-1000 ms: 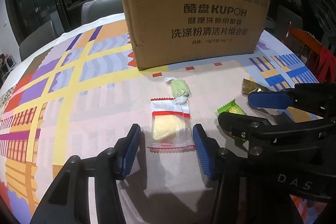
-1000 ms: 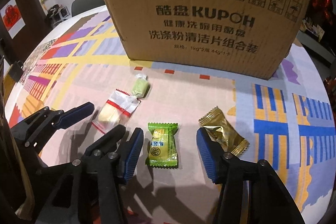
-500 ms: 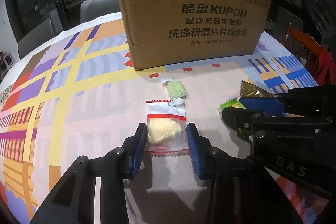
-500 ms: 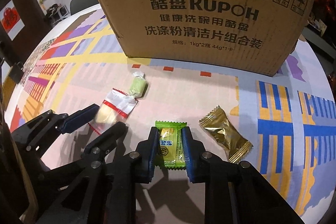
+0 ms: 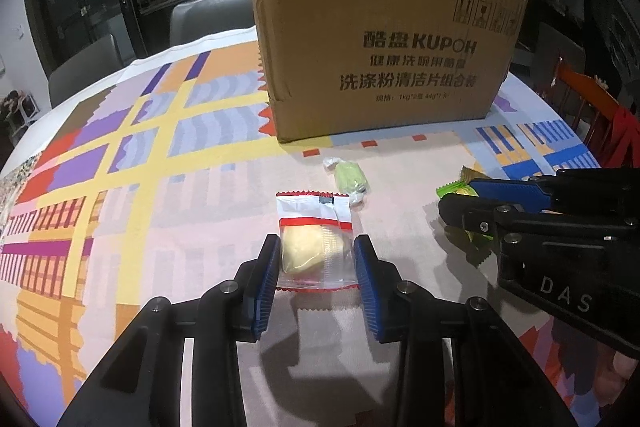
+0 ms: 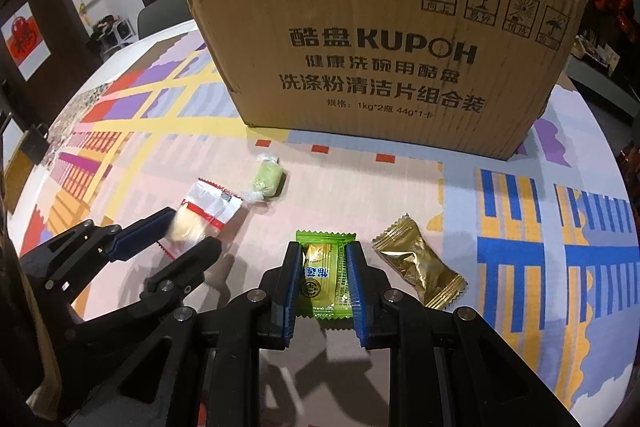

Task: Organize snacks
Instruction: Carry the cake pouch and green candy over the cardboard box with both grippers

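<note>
A round table under a patterned cloth [image 5: 168, 163] of yellow, purple, orange and blue blocks fills our view, with dark furniture behind. A brown cardboard box [image 6: 384, 67] printed with black lettering stands upright at the far side. On the cloth in front of it lie four wrapped snacks. Our left gripper [image 5: 316, 259] has just been closing and its blue pads now press both sides of a clear packet with a red stripe [image 5: 312, 239] holding a pale yellow cake. Our right gripper [image 6: 322, 275] is clamped narrowly on a green packet [image 6: 325, 279] (still resting on the cloth). A small green twist-wrapped sweet [image 6: 267, 179] lies near the box, and a gold foil packet [image 6: 420, 267] lies just beside the right gripper.
</note>
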`<control>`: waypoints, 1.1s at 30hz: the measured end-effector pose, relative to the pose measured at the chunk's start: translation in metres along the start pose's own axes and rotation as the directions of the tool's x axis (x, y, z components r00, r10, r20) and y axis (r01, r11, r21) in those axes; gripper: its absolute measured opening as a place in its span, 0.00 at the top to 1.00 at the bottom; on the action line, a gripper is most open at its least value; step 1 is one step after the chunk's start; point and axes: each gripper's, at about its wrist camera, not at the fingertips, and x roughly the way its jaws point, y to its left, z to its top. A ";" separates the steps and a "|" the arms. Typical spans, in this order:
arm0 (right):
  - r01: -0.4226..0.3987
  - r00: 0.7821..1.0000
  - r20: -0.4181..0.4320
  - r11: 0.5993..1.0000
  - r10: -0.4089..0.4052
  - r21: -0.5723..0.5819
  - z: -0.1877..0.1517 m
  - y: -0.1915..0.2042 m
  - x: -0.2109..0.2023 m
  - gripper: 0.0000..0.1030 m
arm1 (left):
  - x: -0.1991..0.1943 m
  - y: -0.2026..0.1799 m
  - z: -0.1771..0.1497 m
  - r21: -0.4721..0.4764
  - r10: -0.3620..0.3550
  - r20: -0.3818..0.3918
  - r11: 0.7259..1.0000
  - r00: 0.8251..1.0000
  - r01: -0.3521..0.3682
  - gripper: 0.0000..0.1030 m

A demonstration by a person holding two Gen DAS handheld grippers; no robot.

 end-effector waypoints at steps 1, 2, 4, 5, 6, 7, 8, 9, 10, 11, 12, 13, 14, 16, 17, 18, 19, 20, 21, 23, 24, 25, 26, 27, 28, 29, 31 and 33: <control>0.000 1.000 0.005 1.000 0.000 0.000 0.000 0.000 -0.002 0.77 | -0.002 0.000 0.001 0.000 0.003 0.003 1.000 1.000 -0.003 0.64; 0.000 1.000 0.009 1.000 0.000 0.000 0.000 0.000 -0.004 0.77 | -0.005 0.000 0.002 0.000 0.004 0.007 1.000 1.000 -0.004 0.64; -0.001 1.000 0.020 1.000 0.001 0.004 0.001 -0.001 -0.009 0.77 | -0.009 0.000 0.003 0.001 0.011 0.014 1.000 1.000 -0.011 0.64; -0.001 1.000 0.025 1.000 0.001 0.005 0.000 -0.001 -0.011 0.77 | -0.012 -0.001 0.004 0.000 0.014 0.018 1.000 1.000 -0.014 0.64; -0.002 1.000 0.030 1.000 0.001 0.006 0.000 -0.002 -0.014 0.77 | -0.014 -0.001 0.005 0.000 0.014 0.021 1.000 1.000 -0.014 0.64; -0.002 0.999 0.034 1.000 0.002 0.007 0.000 -0.002 -0.016 0.77 | -0.016 -0.001 0.006 0.000 0.017 0.025 1.000 1.000 -0.017 0.64; -0.003 0.999 0.040 1.000 0.002 0.008 0.000 -0.002 -0.019 0.77 | -0.019 -0.002 0.007 0.000 0.021 0.030 1.000 0.999 -0.021 0.64; -0.003 0.999 0.046 1.000 0.003 0.009 0.001 -0.003 -0.023 0.77 | -0.021 -0.002 0.008 0.000 0.023 0.033 1.000 0.999 -0.023 0.64; -0.003 0.999 0.051 1.000 0.002 0.009 0.001 -0.003 -0.025 0.77 | -0.024 -0.003 0.010 0.000 0.026 0.036 1.000 0.999 -0.026 0.64; -0.004 0.998 0.057 1.000 0.003 0.010 0.001 -0.003 -0.028 0.77 | -0.026 -0.003 0.012 -0.001 0.028 0.039 1.000 0.999 -0.028 0.64; -0.004 0.998 0.061 1.000 0.003 0.010 0.002 -0.003 -0.030 0.77 | -0.029 -0.003 0.013 -0.003 0.031 0.044 1.000 0.999 -0.031 0.64; -0.004 0.998 0.068 1.000 0.003 0.009 0.003 -0.003 -0.035 0.77 | -0.032 -0.004 0.015 -0.006 0.033 0.049 0.999 0.998 -0.033 0.64; -0.004 0.997 0.073 1.000 0.003 0.008 0.004 -0.003 -0.037 0.77 | -0.035 -0.004 0.017 -0.007 0.035 0.054 0.999 0.998 -0.034 0.64; -0.005 0.996 0.085 1.000 0.005 0.008 0.006 -0.004 -0.044 0.77 | -0.039 -0.005 0.020 -0.009 0.040 0.064 0.999 0.997 -0.040 0.64; -0.005 0.996 0.090 1.000 0.004 0.007 0.007 -0.004 -0.046 0.77 | -0.042 -0.006 0.023 -0.008 0.041 0.070 0.999 0.997 -0.041 0.64; -0.004 0.995 0.096 1.000 0.004 0.007 0.008 -0.005 -0.050 0.77 | -0.045 -0.007 0.024 -0.007 0.042 0.074 0.999 0.996 -0.042 0.64; -0.005 0.995 0.101 1.000 0.004 0.008 0.009 -0.006 -0.053 0.77 | -0.047 -0.008 0.025 -0.006 0.045 0.078 0.999 0.996 -0.044 0.64; -0.005 0.994 0.106 1.000 0.004 0.008 0.009 -0.006 -0.055 0.77 | -0.049 -0.009 0.027 -0.003 0.046 0.083 0.999 0.995 -0.046 0.64; -0.005 0.994 0.111 1.000 0.004 0.009 0.009 -0.007 -0.058 0.77 | -0.051 -0.010 0.029 -0.001 0.046 0.086 0.999 0.995 -0.046 0.64; -0.005 0.993 0.118 1.000 0.004 0.011 0.010 -0.009 -0.062 0.77 | -0.054 -0.013 0.032 0.001 0.048 0.092 0.999 0.995 -0.048 0.64; -0.005 0.993 0.122 1.000 0.003 0.013 0.010 -0.009 -0.064 0.77 | -0.056 -0.014 0.034 0.001 0.046 0.095 0.999 0.994 -0.047 0.64; -0.004 0.992 0.126 1.000 0.002 0.014 0.011 -0.010 -0.066 0.77 | -0.057 -0.015 0.035 0.001 0.046 0.098 0.999 0.994 -0.047 0.64; -0.004 0.991 0.131 1.000 0.002 0.015 0.011 -0.011 -0.069 0.77 | -0.059 -0.016 0.037 0.000 0.045 0.102 0.999 0.994 -0.046 0.64; -0.003 0.991 0.134 1.000 0.001 0.017 0.012 -0.011 -0.070 0.77 | -0.061 -0.017 0.039 0.000 0.044 0.105 0.999 0.994 -0.044 0.64; -0.003 0.990 0.139 1.000 0.000 0.019 0.013 -0.012 -0.073 0.77 | -0.062 -0.019 0.041 0.000 0.044 0.108 0.999 0.993 -0.045 0.64; -0.002 0.990 0.143 1.000 -0.001 0.020 0.014 -0.013 -0.074 0.77 | -0.064 -0.020 0.042 0.000 0.045 0.112 0.999 0.993 -0.045 0.64; -0.001 0.988 0.153 1.000 -0.002 0.022 0.015 -0.015 -0.079 0.77 | -0.068 -0.023 0.046 0.002 0.045 0.121 0.999 0.992 -0.045 0.64; 0.000 0.987 0.161 1.000 -0.004 0.025 0.018 -0.016 -0.084 0.77 | -0.071 -0.024 0.050 0.002 0.046 0.128 0.999 0.991 -0.047 0.64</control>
